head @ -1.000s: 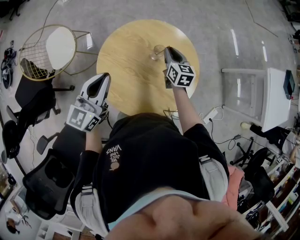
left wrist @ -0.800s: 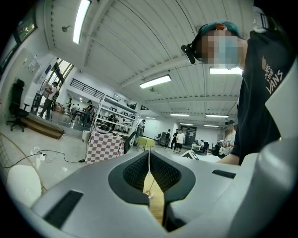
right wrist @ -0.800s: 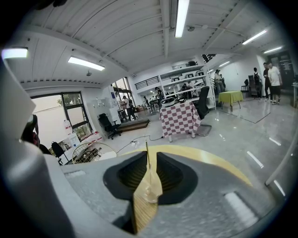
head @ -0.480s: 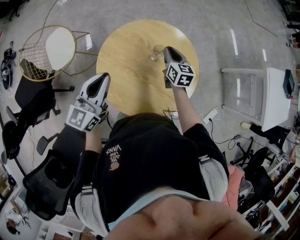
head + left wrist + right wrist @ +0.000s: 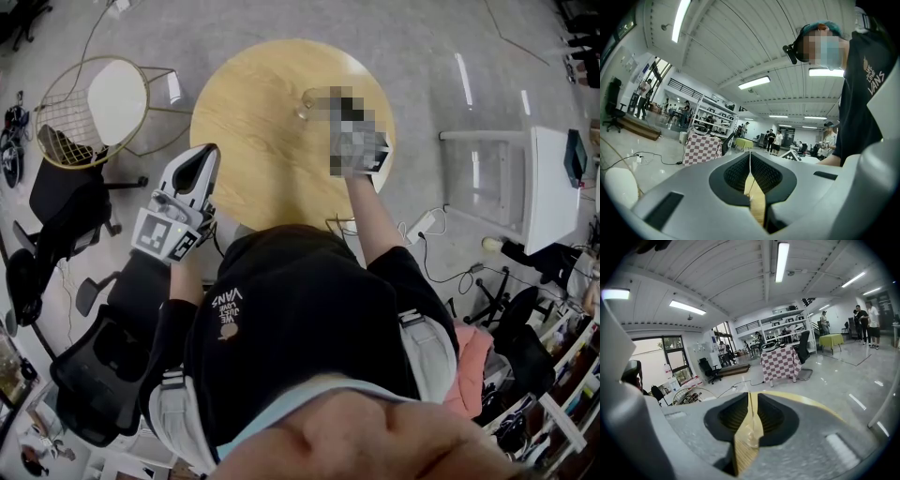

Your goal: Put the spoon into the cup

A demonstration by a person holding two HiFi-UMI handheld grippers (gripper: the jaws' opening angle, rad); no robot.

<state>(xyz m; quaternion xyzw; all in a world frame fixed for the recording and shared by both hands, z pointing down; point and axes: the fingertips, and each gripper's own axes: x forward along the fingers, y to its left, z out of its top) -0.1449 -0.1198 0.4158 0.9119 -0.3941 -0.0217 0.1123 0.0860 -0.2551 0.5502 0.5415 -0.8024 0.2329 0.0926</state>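
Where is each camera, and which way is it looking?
Head view: on the person's head, looking down at the round wooden table; shows their black shirt and left claw.
Left gripper view: on that claw, looking across the room; shirt at right.
Right gripper view: on the right claw, looking over the table toward a checkered cloth.
Shared: all three show the wooden table.

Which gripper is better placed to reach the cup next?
Right. The right gripper is over the table, its tip beside the cup. The left gripper hangs off the table's left edge, farther from the cup. Both have their jaws together, and no spoon shows.
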